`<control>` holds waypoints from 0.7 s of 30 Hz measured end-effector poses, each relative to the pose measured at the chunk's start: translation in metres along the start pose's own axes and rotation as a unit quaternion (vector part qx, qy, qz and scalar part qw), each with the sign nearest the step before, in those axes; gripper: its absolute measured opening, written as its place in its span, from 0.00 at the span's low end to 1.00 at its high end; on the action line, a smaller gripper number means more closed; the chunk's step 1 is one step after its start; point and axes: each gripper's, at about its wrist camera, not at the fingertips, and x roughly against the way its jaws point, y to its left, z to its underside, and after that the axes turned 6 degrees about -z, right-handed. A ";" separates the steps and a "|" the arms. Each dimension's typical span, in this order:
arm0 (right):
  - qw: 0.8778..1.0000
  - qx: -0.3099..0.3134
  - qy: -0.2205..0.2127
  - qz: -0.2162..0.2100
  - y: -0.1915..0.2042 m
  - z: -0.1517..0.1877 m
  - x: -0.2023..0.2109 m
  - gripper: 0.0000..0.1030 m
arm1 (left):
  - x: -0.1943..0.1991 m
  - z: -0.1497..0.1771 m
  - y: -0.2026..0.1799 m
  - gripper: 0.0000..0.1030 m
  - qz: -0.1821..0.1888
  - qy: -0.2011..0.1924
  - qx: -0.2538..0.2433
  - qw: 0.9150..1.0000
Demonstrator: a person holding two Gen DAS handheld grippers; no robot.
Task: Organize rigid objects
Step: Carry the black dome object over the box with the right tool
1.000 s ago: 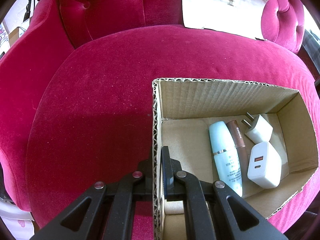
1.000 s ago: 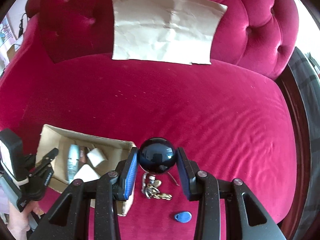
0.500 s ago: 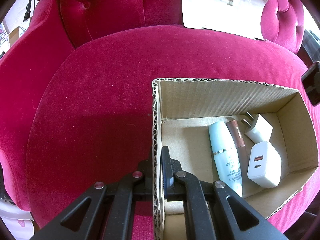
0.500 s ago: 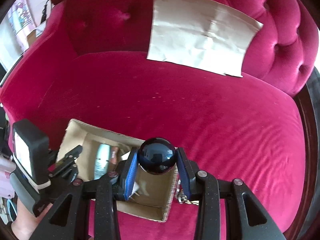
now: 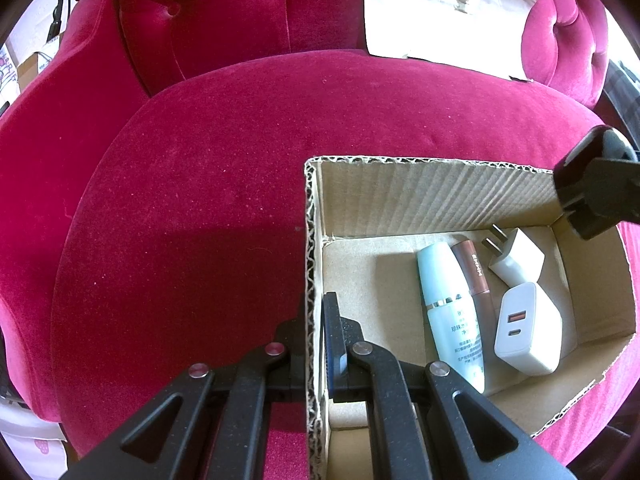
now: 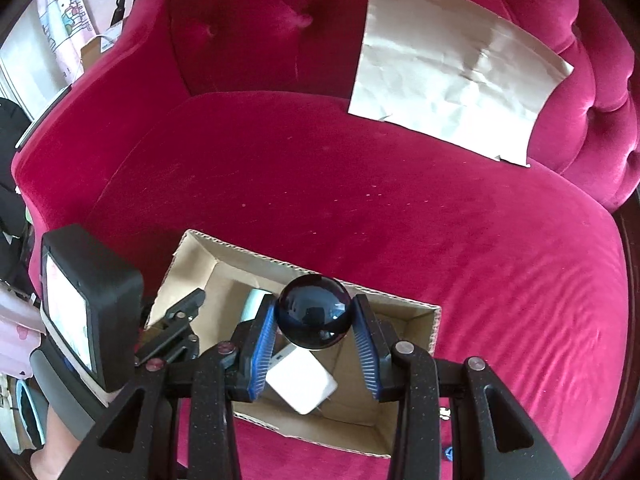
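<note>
As the black ball [image 6: 313,311] hangs above, the white charger [image 6: 301,385] shows partly.

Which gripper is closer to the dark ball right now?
Right. The right gripper clamps the dark ball above the cardboard box; the left gripper pinches the box's wall.

One cardboard box [image 5: 436,196]. Inside: two white chargers [image 5: 528,328], one pale blue bottle [image 5: 448,308], one brown tube [image 5: 474,268]. One dark ball [image 6: 314,312].
</note>
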 end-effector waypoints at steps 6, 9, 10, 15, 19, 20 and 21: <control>1.000 0.004 0.000 -0.006 0.010 -0.001 -0.010 0.39 | 0.000 0.000 0.001 0.04 0.001 0.000 0.002 1.000; 1.000 0.004 0.003 -0.008 0.013 -0.001 -0.017 0.39 | -0.001 0.000 0.002 0.04 0.002 0.001 0.002 1.000; 1.000 0.003 0.004 -0.009 0.014 -0.001 -0.019 0.39 | -0.001 0.000 0.002 0.04 0.003 0.001 0.002 1.000; 1.000 0.004 0.006 -0.015 0.018 0.000 -0.028 0.39 | -0.003 0.000 0.004 0.04 0.004 0.002 0.003 1.000; 1.000 0.003 0.006 -0.017 0.022 0.001 -0.036 0.39 | -0.004 0.001 0.006 0.04 0.008 0.002 0.006 1.000; 1.000 0.004 0.007 -0.018 0.022 0.001 -0.038 0.39 | -0.005 0.001 0.007 0.04 0.007 0.002 0.006 1.000; 1.000 0.004 0.009 -0.017 0.022 0.001 -0.039 0.39 | -0.005 0.001 0.007 0.04 0.007 0.002 0.006 1.000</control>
